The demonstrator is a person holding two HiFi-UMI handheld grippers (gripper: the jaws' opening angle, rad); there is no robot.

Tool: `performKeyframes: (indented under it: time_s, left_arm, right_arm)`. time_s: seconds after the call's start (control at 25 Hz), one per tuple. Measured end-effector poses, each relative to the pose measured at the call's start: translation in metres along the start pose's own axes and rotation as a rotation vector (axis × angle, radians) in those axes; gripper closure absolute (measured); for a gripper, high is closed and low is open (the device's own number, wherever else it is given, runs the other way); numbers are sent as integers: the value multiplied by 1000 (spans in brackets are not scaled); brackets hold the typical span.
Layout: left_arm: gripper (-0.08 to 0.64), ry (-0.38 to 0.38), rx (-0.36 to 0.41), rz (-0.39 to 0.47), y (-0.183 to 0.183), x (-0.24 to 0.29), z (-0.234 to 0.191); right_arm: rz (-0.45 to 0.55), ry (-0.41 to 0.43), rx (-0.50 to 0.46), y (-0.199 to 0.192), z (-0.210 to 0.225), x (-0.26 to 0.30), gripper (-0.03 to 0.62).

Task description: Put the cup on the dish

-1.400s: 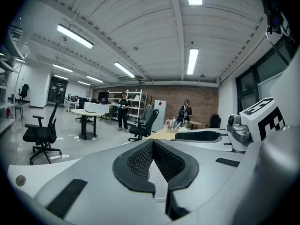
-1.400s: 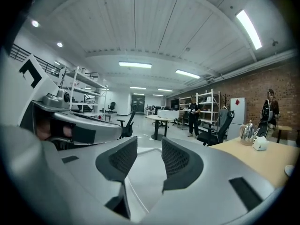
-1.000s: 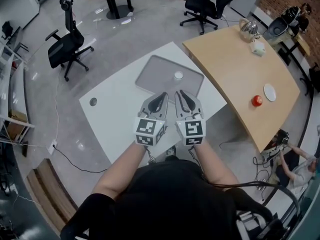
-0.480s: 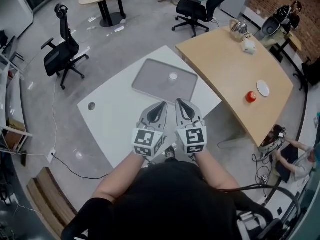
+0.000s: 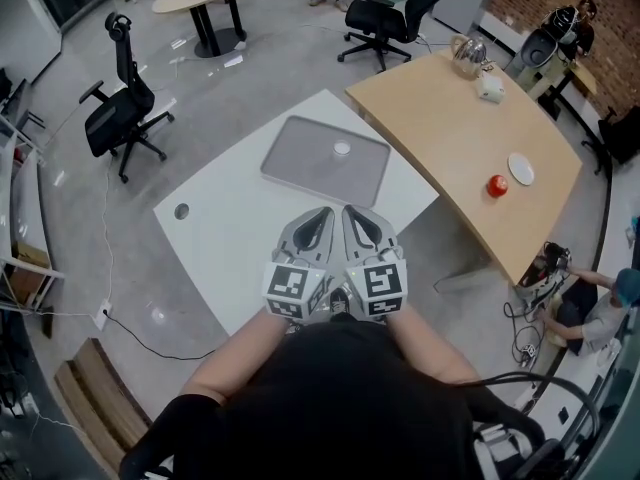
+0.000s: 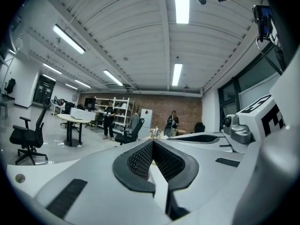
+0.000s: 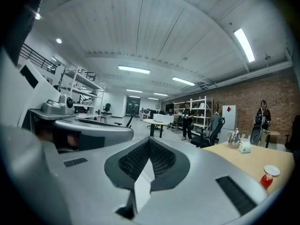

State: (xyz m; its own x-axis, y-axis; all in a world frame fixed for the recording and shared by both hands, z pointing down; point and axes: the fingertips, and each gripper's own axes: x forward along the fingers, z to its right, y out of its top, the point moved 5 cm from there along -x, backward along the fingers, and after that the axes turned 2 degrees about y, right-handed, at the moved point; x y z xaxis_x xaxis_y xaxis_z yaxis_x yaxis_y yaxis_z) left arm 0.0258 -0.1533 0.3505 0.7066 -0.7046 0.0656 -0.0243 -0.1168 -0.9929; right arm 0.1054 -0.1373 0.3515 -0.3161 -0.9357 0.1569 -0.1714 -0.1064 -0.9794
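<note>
Dish (image 7: pixel 272 170): head and right gripper views

Bare white table (image 5: pixel 225 223) ahead of left gripper (image 5: pixel 322 214) and right gripper (image 5: pixel 352 213), free to pass up to the grey tray (image 5: pixel 300 163). Almost no room between the two grippers, side by side. On the tray only a small white cup (image 5: pixel 342 149) toward its far right; rest flat and free. At right, wooden table (image 5: pixel 440 118) just beside the white one, mostly bare: red round thing (image 5: pixel 497 185) and white dish (image 5: pixel 520 168) near each other, kettle (image 5: pixel 467 56) and white box (image 5: pixel 490 86) at far end
</note>
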Motion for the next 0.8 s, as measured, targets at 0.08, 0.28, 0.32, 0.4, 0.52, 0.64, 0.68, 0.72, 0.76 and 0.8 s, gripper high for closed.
performKeyframes:
  time_s: [0.08, 0.28, 0.32, 0.4, 0.52, 0.64, 0.68, 0.72, 0.76, 0.8]
  left_arm:
    - [563, -1, 0, 4, 2, -2, 3]
    - [563, -4, 3, 8, 4, -4, 6]
    - [563, -5, 3, 9, 5, -5, 6]
    - [563, -6, 5, 9, 6, -6, 7]
    - [563, -9, 6, 12, 6, -8, 8]
    - [563, -10, -3, 10, 4, -9, 10]
    - [563, -11, -5, 10, 5, -9, 10]
    - [563, -12, -5, 10, 5, -9, 10]
    - [563, -13, -5, 10, 5, -8, 10]
    - [563, -14, -4, 10, 6, -8, 9]
  right_arm:
    - [3, -1, -3, 1, -1, -4, 580]
    - [7, -4, -2, 3, -3, -10, 580]
    - [7, -5, -3, 4, -3, -10, 581]
    - [5, -5, -8, 4, -4, -12, 581]
    - [4, -5, -19, 4, -6, -13, 580]
    - [6, -8, -22, 4, -6, -15, 581]
    - [5, -9, -22, 4, -6, -16, 580]
    - [5, -10, -21, 4, -6, -16, 580]
    - [6, -11, -20, 5, -6, -16, 580]
    - [6, -12, -19, 5, -5, -16, 580]
